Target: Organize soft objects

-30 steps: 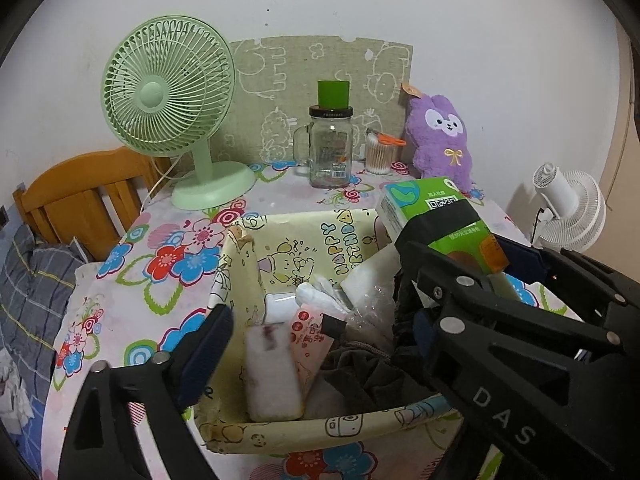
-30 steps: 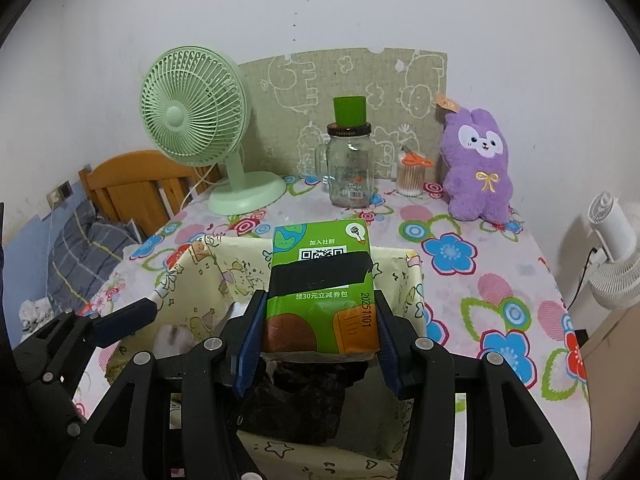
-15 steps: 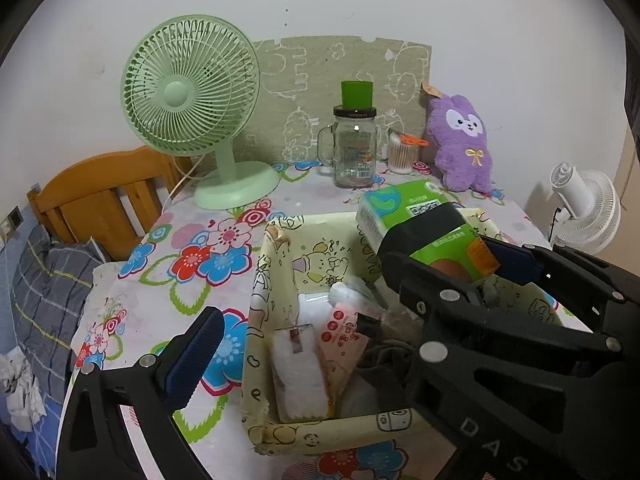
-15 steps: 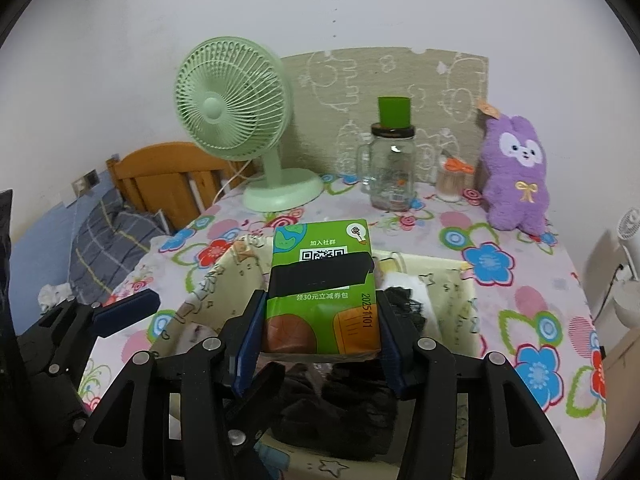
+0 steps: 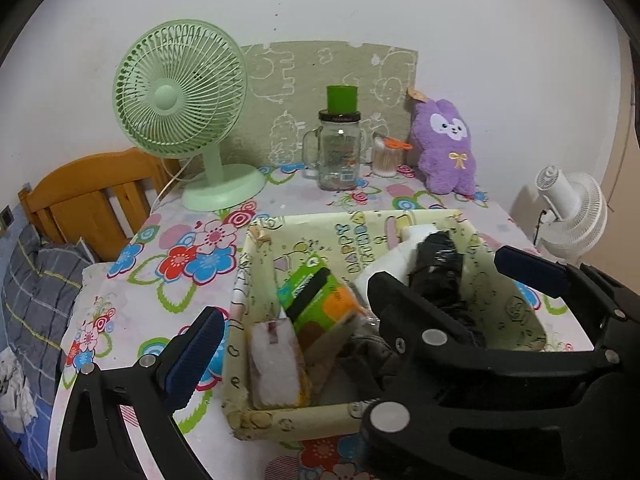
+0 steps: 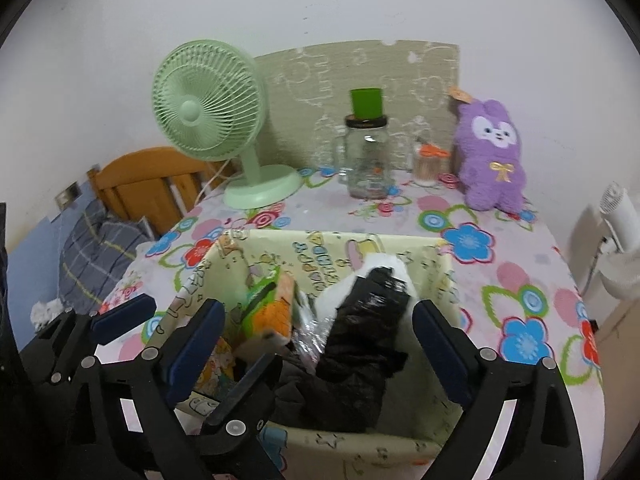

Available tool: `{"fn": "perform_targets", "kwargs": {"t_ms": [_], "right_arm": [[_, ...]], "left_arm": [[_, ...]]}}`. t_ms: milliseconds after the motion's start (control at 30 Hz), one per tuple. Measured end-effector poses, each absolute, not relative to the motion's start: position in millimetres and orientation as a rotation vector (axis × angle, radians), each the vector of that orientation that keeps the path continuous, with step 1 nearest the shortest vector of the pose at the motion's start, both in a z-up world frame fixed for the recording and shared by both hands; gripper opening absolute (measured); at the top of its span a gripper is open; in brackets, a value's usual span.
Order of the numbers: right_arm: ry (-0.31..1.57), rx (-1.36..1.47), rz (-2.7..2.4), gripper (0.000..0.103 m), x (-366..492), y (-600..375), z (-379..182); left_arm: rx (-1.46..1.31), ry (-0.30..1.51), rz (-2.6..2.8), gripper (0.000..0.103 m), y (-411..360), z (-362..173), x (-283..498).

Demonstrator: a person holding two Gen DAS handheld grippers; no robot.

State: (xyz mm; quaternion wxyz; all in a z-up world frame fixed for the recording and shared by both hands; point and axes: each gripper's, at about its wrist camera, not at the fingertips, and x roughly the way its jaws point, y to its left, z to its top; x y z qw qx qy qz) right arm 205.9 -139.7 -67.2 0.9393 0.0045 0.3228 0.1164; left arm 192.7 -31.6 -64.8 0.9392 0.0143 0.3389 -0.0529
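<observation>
The right gripper (image 6: 316,344), which a second ago clamped the green tissue pack (image 6: 268,312), now hangs spread and empty. The pack lies tilted in the fabric basket (image 6: 400,246), at ten o'clock from the black bag (image 6: 368,320). One more soft item looks stowed, while the left gripper (image 5: 360,300) hovers wide and unladen.

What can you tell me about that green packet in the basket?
The green tissue packet is soft-looking and plastic-wrapped, with an orange and brown printed end and a black band across it. It lies tilted inside the yellow cartoon-print fabric basket, near the left wall, leaning among other packets. A white packet sits just in front of it. Neither hand-held gripper holds it: the right hand-held gripper stands open above the basket.
</observation>
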Motion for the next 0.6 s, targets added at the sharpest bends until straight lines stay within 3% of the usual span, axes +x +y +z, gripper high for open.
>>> {"fn": "perform_targets", "kwargs": {"t_ms": [600], "right_arm": [[0.607,0.035,0.107,0.097,146.6,-154.7,-41.9]], "left_arm": [[0.008,0.633,-0.135,0.101,-27.9,-42.6,143.8]]}}
